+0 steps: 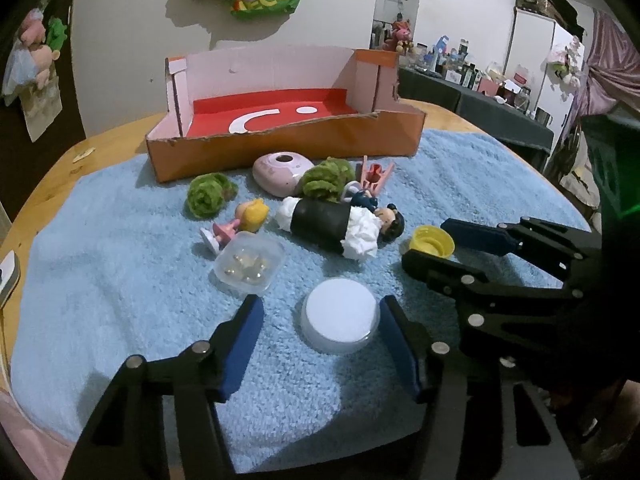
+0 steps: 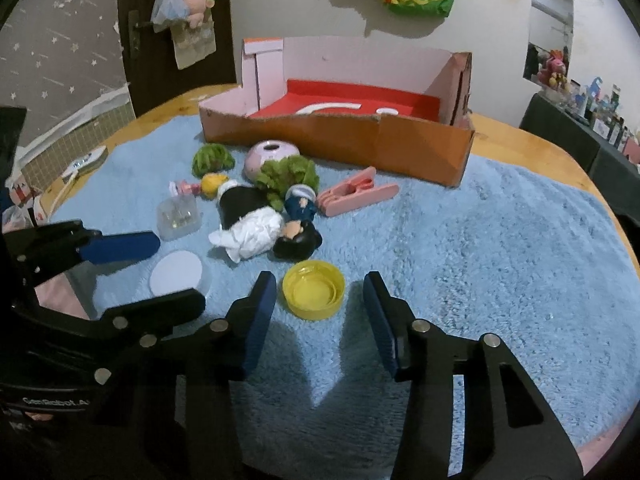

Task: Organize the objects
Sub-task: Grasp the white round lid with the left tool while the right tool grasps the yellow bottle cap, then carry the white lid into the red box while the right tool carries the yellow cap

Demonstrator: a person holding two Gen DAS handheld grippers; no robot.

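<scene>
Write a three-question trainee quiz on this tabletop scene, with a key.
1. True or false: the orange cardboard box already holds a toy.
2. Which item sits between the right gripper fingers? A) pink plastic clothes peg B) yellow plastic bottle cap C) clear plastic case of beads
3. Fill in: the left gripper straddles a round ____ lidded jar on the blue fluffy towel.

Key:
1. False; only its red floor shows.
2. B; the pads are not yet pressing on it.
3. White.
</scene>
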